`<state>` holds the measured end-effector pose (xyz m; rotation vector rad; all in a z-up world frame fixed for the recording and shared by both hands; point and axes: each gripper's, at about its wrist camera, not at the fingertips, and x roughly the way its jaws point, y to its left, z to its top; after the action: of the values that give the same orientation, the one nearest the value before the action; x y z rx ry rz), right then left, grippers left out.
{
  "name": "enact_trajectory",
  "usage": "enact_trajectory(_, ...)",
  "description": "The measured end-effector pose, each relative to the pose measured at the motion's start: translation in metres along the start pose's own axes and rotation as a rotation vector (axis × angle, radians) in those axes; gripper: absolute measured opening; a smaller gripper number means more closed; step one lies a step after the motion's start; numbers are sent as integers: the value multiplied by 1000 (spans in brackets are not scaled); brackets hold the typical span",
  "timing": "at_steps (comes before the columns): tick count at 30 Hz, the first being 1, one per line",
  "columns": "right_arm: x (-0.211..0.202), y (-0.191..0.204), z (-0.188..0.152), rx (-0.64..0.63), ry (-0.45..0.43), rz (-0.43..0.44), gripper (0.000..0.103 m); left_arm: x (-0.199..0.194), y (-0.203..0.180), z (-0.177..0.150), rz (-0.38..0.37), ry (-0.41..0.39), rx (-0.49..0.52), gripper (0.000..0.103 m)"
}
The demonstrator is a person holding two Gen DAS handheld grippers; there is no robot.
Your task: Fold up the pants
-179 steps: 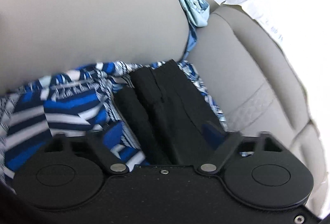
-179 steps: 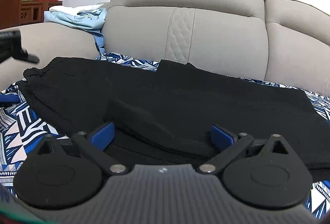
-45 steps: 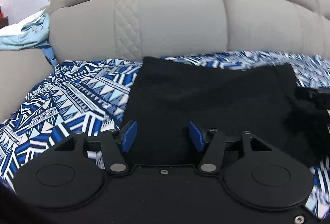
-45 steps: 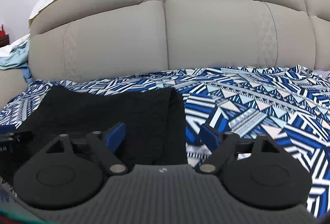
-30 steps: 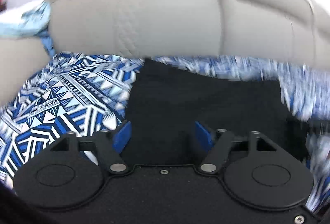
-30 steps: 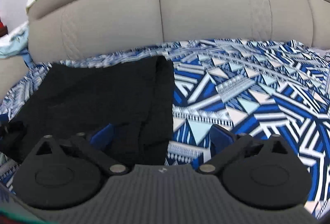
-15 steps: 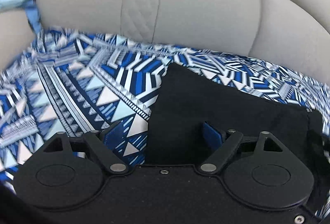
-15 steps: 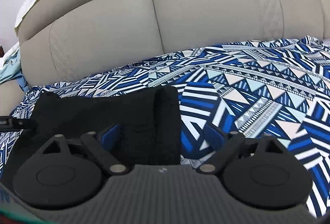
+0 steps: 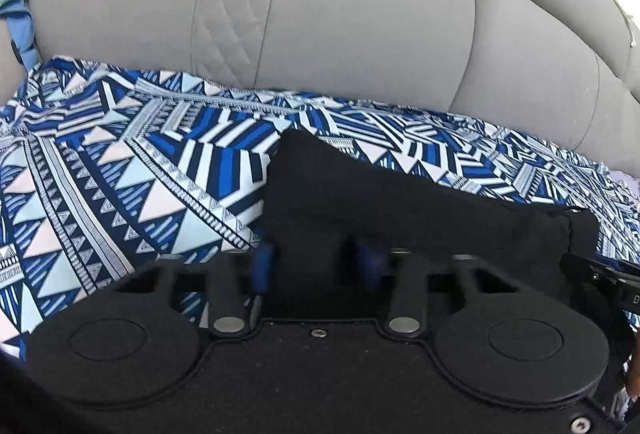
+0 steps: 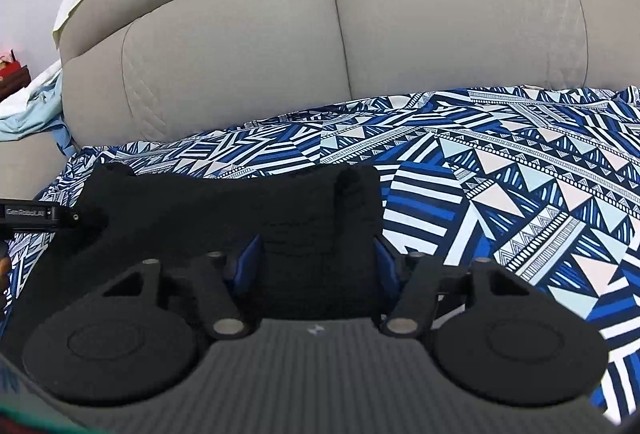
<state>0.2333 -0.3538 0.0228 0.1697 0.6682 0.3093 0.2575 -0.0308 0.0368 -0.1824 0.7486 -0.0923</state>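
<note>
The black pants (image 9: 380, 210) lie folded on the blue patterned cloth (image 9: 120, 170) over the sofa seat. In the left wrist view my left gripper (image 9: 314, 262) is open, its blue pads (image 9: 262, 262) on either side of the pants' left near edge. In the right wrist view the pants (image 10: 240, 210) fill the lower left, and my right gripper (image 10: 316, 262) is open, its blue pads (image 10: 386, 262) astride the right near edge with its thick fold. The cloth between each pair of pads is not pinched. The left gripper's body (image 10: 36, 214) shows at the left.
The grey sofa backrest (image 10: 320, 34) rises behind the seat. A light blue garment (image 10: 24, 114) lies on the left armrest. The patterned cloth (image 10: 520, 194) stretches to the right of the pants. The right gripper's tip (image 9: 608, 274) shows at the right in the left wrist view.
Both grippers have moved in low over the near edge of the folded pants and their pads have narrowed around the fabric. The pants look bunched up higher in front of the right gripper.
</note>
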Motion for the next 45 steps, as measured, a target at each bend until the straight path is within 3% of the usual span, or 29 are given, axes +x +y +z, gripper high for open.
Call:
enact_trajectory(1, 0, 2, 0, 0, -1, 3, 55, -1, 0, 0, 6, -12, -13, 21)
enact_trajectory(3, 1, 4, 1, 3, -5, 8, 46, -2, 0, 1, 35, -36, -31, 18)
enact_trajectory(6, 8, 12, 8, 2, 4, 2, 40, 3, 0, 7, 90, -55, -39, 17)
enact_trajectory(17, 74, 46, 49, -43, 6, -22, 39, 47, 33, 59, 218, -48, -75, 20)
enact_trajectory(22, 92, 53, 58, -80, 12, -26, 39, 62, 34, 60, 271, -77, -19, 27)
enact_trajectory(26, 95, 53, 59, -74, 15, -33, 41, 63, 30, 55, 296, -102, 4, 30)
enact_trajectory(29, 92, 57, 57, -81, 10, -55, 44, 60, 24, 52, 339, -95, 16, 40)
enact_trajectory(35, 70, 62, 52, -95, 7, -79, 67, 40, 5, 31, 354, -91, 107, 53)
enact_trajectory(39, 51, 65, 43, -94, 30, -88, 68, 22, -1, 15, 323, -90, 99, 61)
enact_trajectory(45, 29, 78, 26, -166, 31, -132, 70, -3, -13, -11, 326, -105, 155, 65)
